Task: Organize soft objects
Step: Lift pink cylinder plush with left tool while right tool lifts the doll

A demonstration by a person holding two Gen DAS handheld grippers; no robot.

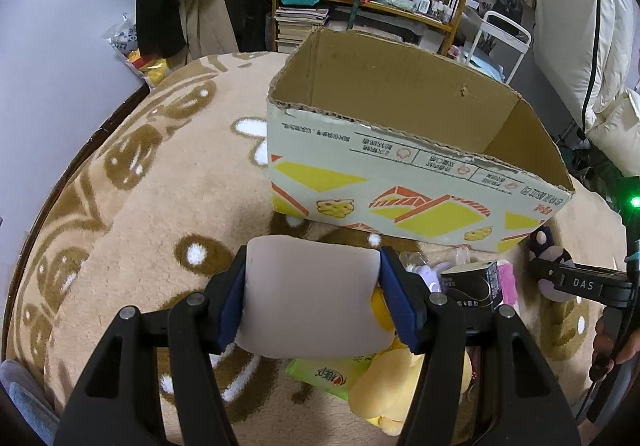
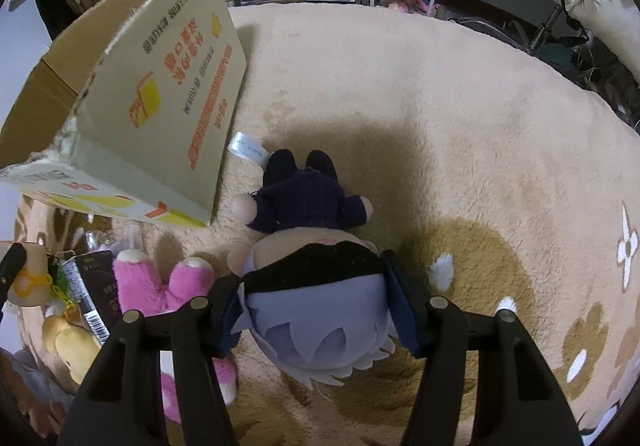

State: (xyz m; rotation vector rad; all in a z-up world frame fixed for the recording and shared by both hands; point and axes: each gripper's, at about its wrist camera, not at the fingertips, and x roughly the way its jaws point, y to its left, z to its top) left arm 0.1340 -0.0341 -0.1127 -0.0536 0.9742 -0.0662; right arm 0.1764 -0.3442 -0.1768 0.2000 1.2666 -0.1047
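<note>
The task looks barely begun: the visible part of the cardboard box (image 1: 400, 149) interior shows only bare walls, and its floor is hidden behind the near wall. On the left, the left gripper (image 1: 312, 298) squeezes a pale beige foam block (image 1: 310, 298) between its blue pads, lifted above the carpet (image 1: 160, 205) in front of the box. Under and just right of it a pile waits: a green packet (image 1: 324, 376), a yellow plush (image 1: 384, 394), a black carton (image 1: 474, 284) and a pink plush (image 2: 160, 286). Further right, the right gripper (image 2: 314, 306) is closed on the lavender-haired head of a plush doll (image 2: 312, 246), whose dark-suited body lies on the carpet beside the box's corner. The box's tall near wall probably must be cleared before either item drops in.
</note>
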